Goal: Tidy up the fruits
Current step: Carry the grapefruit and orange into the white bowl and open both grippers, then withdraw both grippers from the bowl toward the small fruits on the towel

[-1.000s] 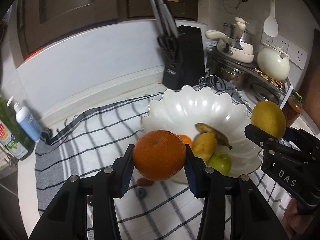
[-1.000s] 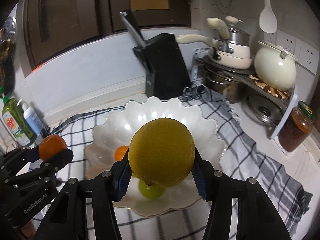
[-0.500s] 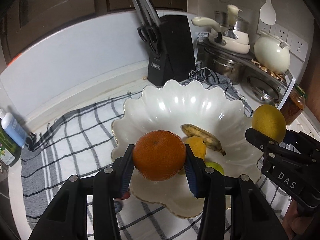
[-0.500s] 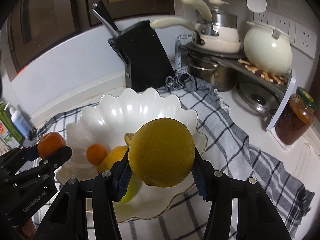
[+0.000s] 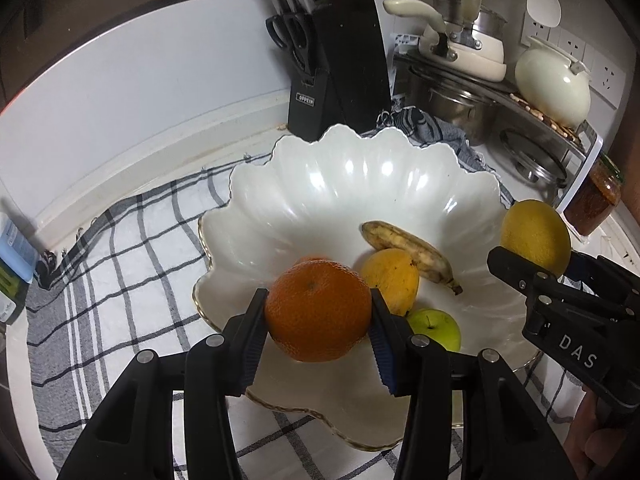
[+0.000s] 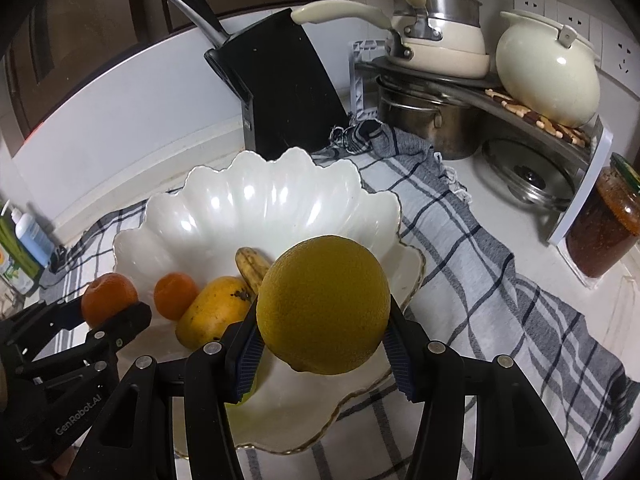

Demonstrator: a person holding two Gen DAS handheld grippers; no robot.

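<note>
My left gripper (image 5: 318, 308) is shut on a round orange (image 5: 318, 316), held just above the near left part of the white scalloped bowl (image 5: 360, 148). The right gripper (image 6: 322, 324) is shut on a large yellow citrus fruit (image 6: 324, 304) above the bowl's (image 6: 256, 168) near right side. In the bowl lie a spotted banana (image 5: 412, 252), a mango (image 5: 394, 276), a green apple (image 5: 436, 330) and a small orange (image 6: 176, 296). The left wrist view also shows the yellow fruit (image 5: 534, 236) at the right edge. In the right wrist view the held orange (image 6: 109, 298) is at the left.
The bowl stands on a checked cloth (image 5: 132, 264). Behind it are a black knife block (image 5: 340, 64), stacked pots on a rack (image 5: 460, 96) and a cream kettle (image 5: 554, 80). A jar (image 6: 604, 224) stands right; bottles (image 6: 30, 236) stand far left.
Both grippers have come forward and down over the bowl, which now looks larger and nearer. Each still holds its fruit.
</note>
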